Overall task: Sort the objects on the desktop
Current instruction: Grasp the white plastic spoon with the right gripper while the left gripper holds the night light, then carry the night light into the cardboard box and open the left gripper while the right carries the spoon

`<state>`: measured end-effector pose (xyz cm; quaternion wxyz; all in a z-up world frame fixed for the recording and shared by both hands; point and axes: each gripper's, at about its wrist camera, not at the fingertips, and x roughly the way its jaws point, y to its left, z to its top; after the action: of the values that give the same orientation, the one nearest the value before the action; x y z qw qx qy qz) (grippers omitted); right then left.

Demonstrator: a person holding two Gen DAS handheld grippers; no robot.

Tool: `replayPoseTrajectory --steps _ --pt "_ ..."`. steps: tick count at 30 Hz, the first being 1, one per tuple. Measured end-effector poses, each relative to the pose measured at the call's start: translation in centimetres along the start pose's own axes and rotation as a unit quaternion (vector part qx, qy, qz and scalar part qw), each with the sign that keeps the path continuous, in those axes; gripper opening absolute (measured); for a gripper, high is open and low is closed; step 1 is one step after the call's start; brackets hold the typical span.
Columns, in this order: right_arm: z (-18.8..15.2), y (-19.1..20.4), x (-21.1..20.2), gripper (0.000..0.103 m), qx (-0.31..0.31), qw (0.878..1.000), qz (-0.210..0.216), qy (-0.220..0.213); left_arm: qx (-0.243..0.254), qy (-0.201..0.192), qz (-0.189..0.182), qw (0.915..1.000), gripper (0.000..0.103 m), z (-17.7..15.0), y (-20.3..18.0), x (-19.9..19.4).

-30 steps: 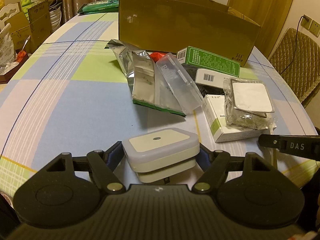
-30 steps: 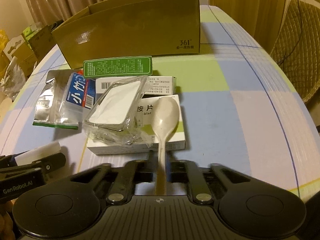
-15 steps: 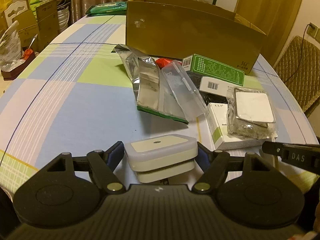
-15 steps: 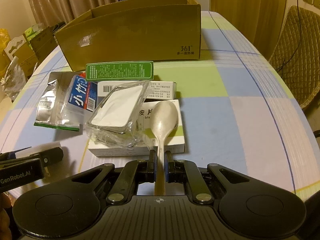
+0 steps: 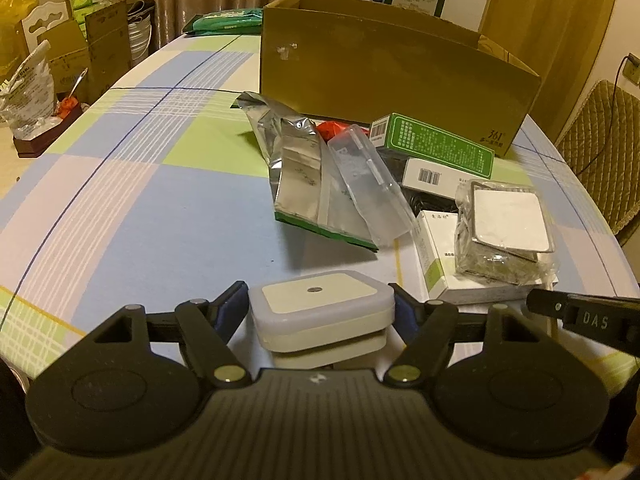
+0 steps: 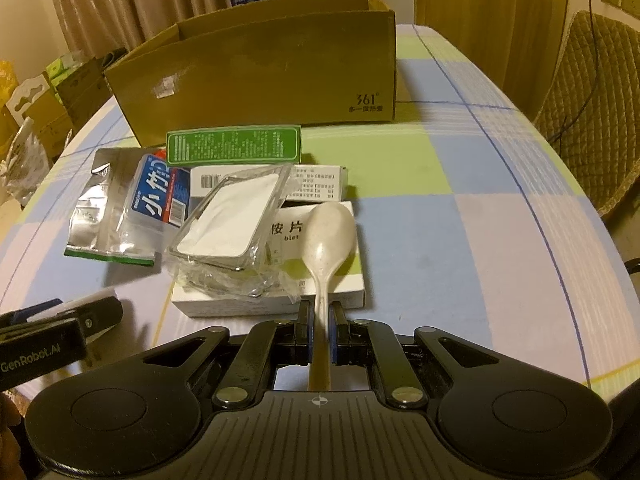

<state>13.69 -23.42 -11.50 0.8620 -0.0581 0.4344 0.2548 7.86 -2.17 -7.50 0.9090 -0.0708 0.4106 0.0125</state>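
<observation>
My left gripper (image 5: 320, 312) is shut on a white square night light (image 5: 320, 308) and holds it above the checked tablecloth. My right gripper (image 6: 319, 316) is shut on the handle of a cream plastic spoon (image 6: 328, 236), its bowl over a white medicine box (image 6: 312, 280). An open cardboard box (image 5: 392, 80) stands at the back; it also shows in the right wrist view (image 6: 260, 72). In front of it lie a green box (image 6: 234, 145), a foil pouch (image 5: 298, 164), a clear plastic case (image 5: 368, 184) and a bagged square mirror (image 6: 232, 216).
The right gripper's finger (image 5: 580, 316) shows at the right edge of the left view; the left gripper (image 6: 52, 328) shows at the left of the right view. Boxes and bags (image 5: 60, 64) crowd the far left. A quilted chair (image 6: 592, 120) stands beyond the table's right edge.
Both grippers have risen and drawn back a little with their objects held; the cardboard box's opening shows more. The clutter has not moved.
</observation>
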Motion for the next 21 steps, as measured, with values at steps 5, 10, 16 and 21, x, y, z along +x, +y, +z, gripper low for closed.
replayPoseTrajectory --steps 5,10,16,21 --pt "0.1 -0.1 -0.8 0.004 0.002 1.000 -0.004 -0.014 0.001 -0.003 -0.005 1.0000 0.070 0.1 0.0 -0.3" --pt "0.4 -0.3 -1.9 0.004 0.006 0.999 -0.014 -0.029 0.004 -0.012 -0.009 0.9999 0.070 0.5 -0.2 -0.8" --pt "0.9 -0.6 -3.4 0.004 0.006 0.999 -0.017 -0.046 0.008 -0.021 -0.013 0.9997 0.070 1.0 -0.4 -1.6" --pt "1.8 -0.4 -4.7 0.004 0.005 0.998 -0.016 -0.064 0.015 -0.036 -0.018 0.9991 0.070 1.9 -0.7 -2.7"
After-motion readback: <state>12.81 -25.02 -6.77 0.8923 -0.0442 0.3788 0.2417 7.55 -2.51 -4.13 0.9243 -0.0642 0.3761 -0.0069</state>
